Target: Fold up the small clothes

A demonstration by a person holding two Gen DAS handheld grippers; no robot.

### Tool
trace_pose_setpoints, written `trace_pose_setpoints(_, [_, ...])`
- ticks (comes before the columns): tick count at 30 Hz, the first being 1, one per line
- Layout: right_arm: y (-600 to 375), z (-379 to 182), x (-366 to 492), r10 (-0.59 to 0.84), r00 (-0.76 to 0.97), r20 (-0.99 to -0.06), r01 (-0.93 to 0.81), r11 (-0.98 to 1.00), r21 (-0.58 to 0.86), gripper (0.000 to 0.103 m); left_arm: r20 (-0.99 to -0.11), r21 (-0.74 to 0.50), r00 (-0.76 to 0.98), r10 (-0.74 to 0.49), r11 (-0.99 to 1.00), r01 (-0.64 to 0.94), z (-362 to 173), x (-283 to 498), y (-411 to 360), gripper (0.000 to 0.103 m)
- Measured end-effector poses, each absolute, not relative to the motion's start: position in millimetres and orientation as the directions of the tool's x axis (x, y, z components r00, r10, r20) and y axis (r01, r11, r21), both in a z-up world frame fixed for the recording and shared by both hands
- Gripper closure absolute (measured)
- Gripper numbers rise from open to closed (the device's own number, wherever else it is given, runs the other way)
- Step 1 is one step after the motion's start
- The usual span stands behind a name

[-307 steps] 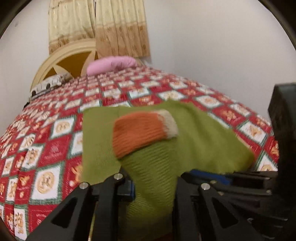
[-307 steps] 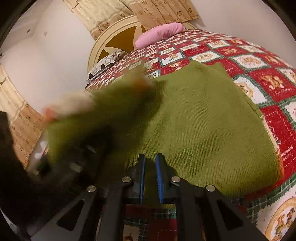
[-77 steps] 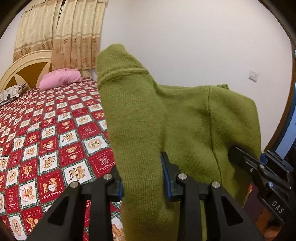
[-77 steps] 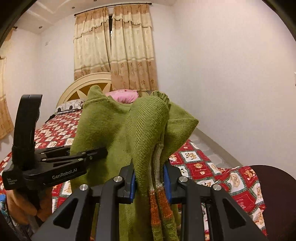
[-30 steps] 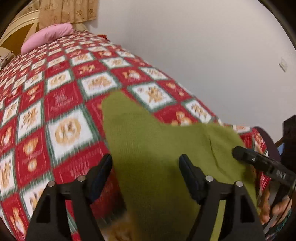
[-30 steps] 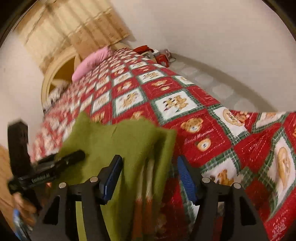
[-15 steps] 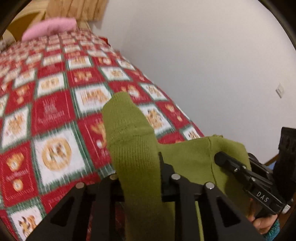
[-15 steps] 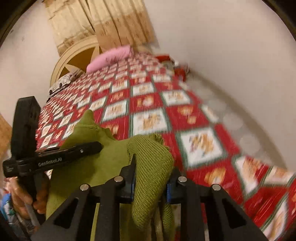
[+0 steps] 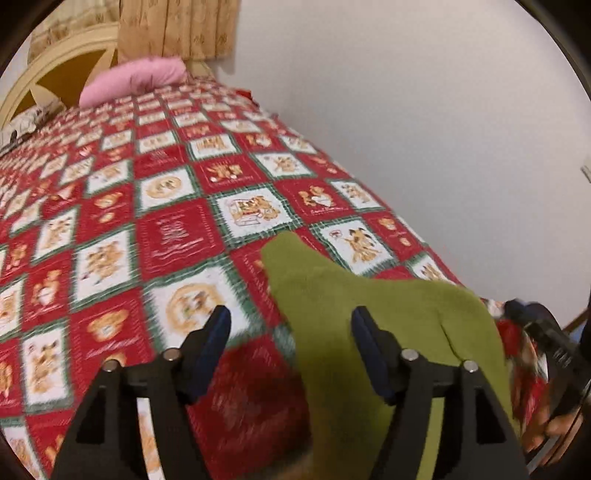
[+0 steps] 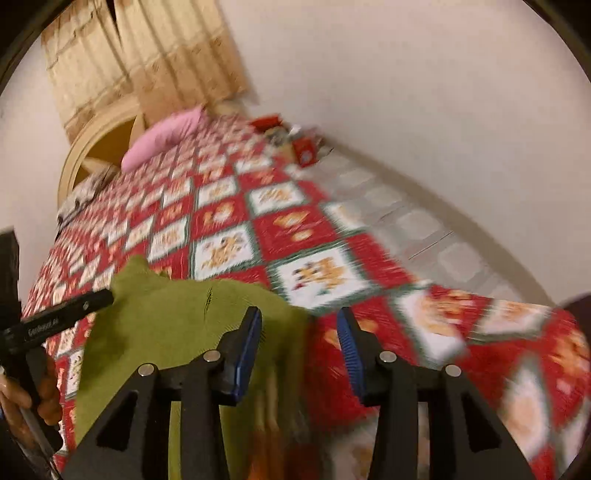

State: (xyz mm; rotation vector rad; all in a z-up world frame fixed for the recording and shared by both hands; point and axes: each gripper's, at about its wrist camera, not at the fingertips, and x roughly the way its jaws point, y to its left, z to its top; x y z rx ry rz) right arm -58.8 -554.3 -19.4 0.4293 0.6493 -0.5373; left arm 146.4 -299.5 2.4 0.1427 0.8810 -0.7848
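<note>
The green sweater lay folded on the bed, near the edge of the bed beside the white wall. In the right wrist view the same sweater spread out to the left of that camera, with a narrow strip of orange and pale stripes showing blurred at its near edge. The bed was the largest thing in sight, covered by a red, white and green patchwork quilt printed with teddy bears. At its far end stood a cream curved headboard, and beige curtains hung behind it. A pink pillow rested against the headboard. Tiled floor ran between the bed and the wall in the right wrist view, with some red items too blurred to identify at its far end.

The left gripper hovered above the sweater with its jaws opening; the cloth lay under the gap and beneath the right finger, and neither pad pressed on it, so it had let go. The right gripper was also released, its jaws opening, with the sweater's edge lying below its left finger and bare quilt under the gap. A hand was partly visible on the handle of the left gripper at the frame's lower left.
</note>
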Motion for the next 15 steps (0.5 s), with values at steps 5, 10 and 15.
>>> trace_pose_setpoints(5, [-506,-3,-134,-0.231,0.739,-0.633,0.508,0.809,0.297,0.036,-0.702,-0.296,0.306,-0.643,0.655,0.696,-6,92,-259,0.027])
trace_pose_setpoints(10, [-458,-33,-153,-0.188,0.696,-0.693,0.470,0.849,0.242,0.036,-0.703,-0.337,0.231,-0.673,0.600,0.726,-23,42,-253,0.027])
trace_pose_setpoints(15, [-449,-72,-141,-0.152,0.637,-0.756,0.493,0.834,0.248,0.036,-0.733,-0.308,0.250,-0.633,0.636,0.708,-38,20,-254,0.025])
